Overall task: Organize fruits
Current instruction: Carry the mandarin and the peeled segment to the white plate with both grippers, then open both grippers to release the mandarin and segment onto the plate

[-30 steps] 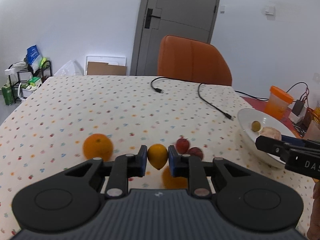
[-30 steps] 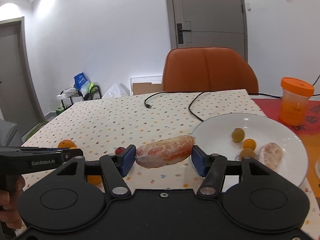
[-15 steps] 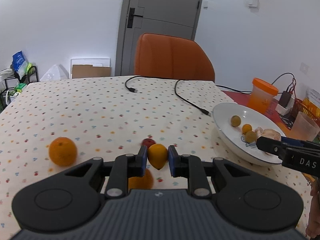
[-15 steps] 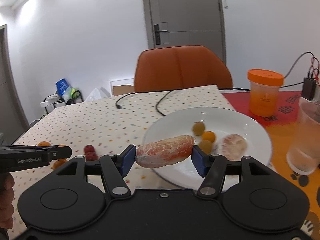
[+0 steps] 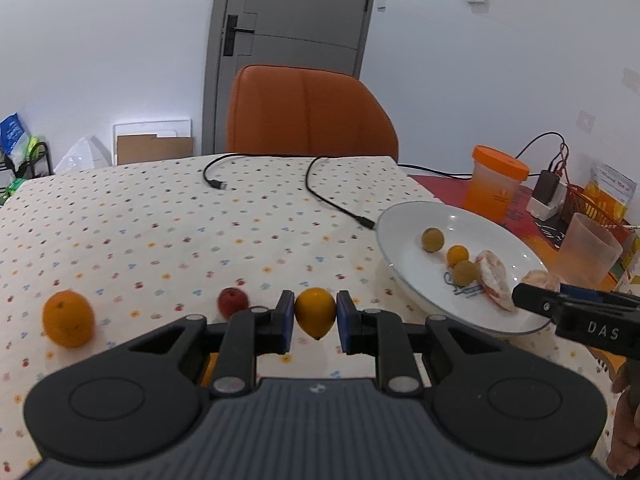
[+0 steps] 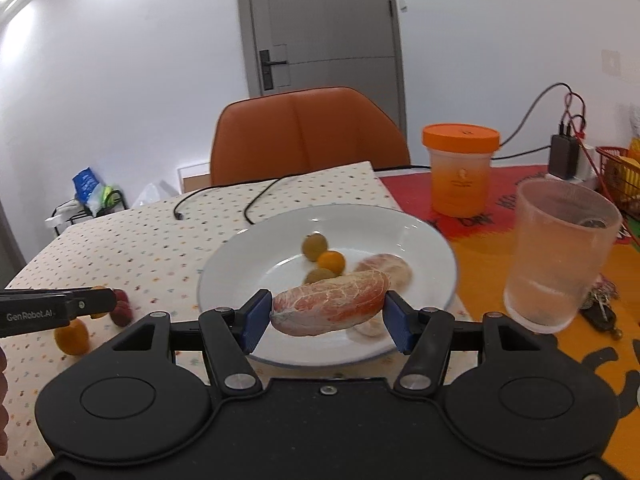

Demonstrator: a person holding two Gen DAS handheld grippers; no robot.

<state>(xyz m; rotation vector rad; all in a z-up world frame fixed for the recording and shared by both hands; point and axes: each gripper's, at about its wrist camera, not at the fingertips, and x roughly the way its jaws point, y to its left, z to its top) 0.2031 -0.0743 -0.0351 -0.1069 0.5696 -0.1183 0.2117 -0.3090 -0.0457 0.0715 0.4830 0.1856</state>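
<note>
My left gripper [image 5: 315,316] is shut on a small yellow-orange fruit [image 5: 315,312], held above the spotted tablecloth left of the white plate [image 5: 404,268]. My right gripper [image 6: 326,314] is shut on a peeled pomelo segment [image 6: 330,303], held over the near side of the plate [image 6: 240,264]. The plate holds two green-brown small fruits, a small orange one [image 6: 331,261] and another pomelo segment [image 6: 386,266]. An orange [image 5: 68,318] and a red fruit [image 5: 233,300] lie on the cloth at the left.
A clear plastic cup [image 6: 558,256] stands right of the plate, an orange-lidded jar [image 6: 460,176] behind it. Black cables [image 5: 320,192] lie on the far cloth. An orange chair [image 5: 308,114] is at the far edge. Keys [image 6: 602,310] lie by the cup.
Both grippers have moved right toward the plate with their fruit. The pomelo segment is now over the plate; the left gripper has drawn closer to the plate's left rim.
</note>
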